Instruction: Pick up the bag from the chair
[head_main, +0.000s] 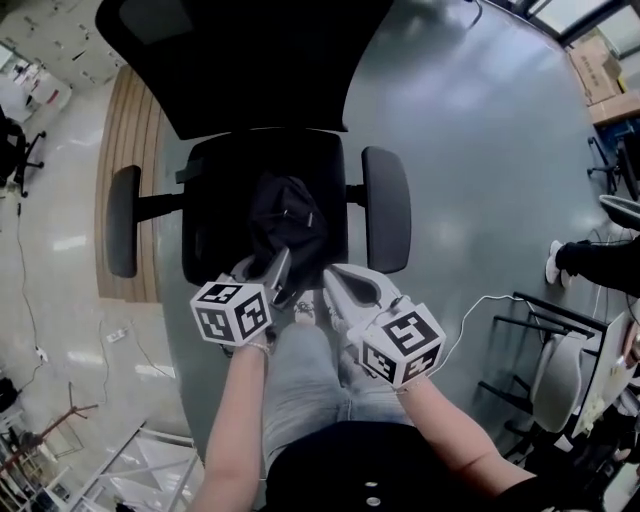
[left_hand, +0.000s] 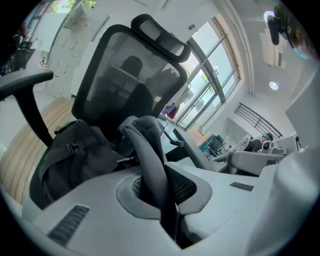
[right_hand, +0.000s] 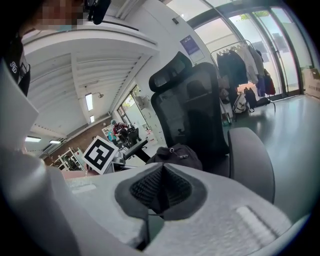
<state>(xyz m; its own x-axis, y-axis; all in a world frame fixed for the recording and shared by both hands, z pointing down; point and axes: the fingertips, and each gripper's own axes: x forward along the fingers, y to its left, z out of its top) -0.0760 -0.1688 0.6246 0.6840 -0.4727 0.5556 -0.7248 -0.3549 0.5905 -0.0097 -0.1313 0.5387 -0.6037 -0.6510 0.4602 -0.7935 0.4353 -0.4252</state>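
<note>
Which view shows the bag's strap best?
The left gripper view: the strap sits clamped in the left gripper's jaws. The head view shows the bag, strap indistinct; the right gripper view, only the bag's top.

Chair (head_main: 265, 200) at centre of floor, backrest (head_main: 240, 60) at far side, armrests (head_main: 122, 220) left and right of seat

Bag (head_main: 288, 225) over middle of seat, toward front edge, before backrest

Left gripper (head_main: 280, 270) and right gripper (head_main: 332, 280) side by side at seat's front edge, left one at bag's near left, right one at its near right

Bag's strap (left_hand: 150, 160) between left gripper's jaws, bag body left of and beyond them

Right gripper's jaws together, bag beyond them

Person's legs (head_main: 310, 380) below grippers, before seat

Second chair (head_main: 560, 380) near floor's right edge
</note>
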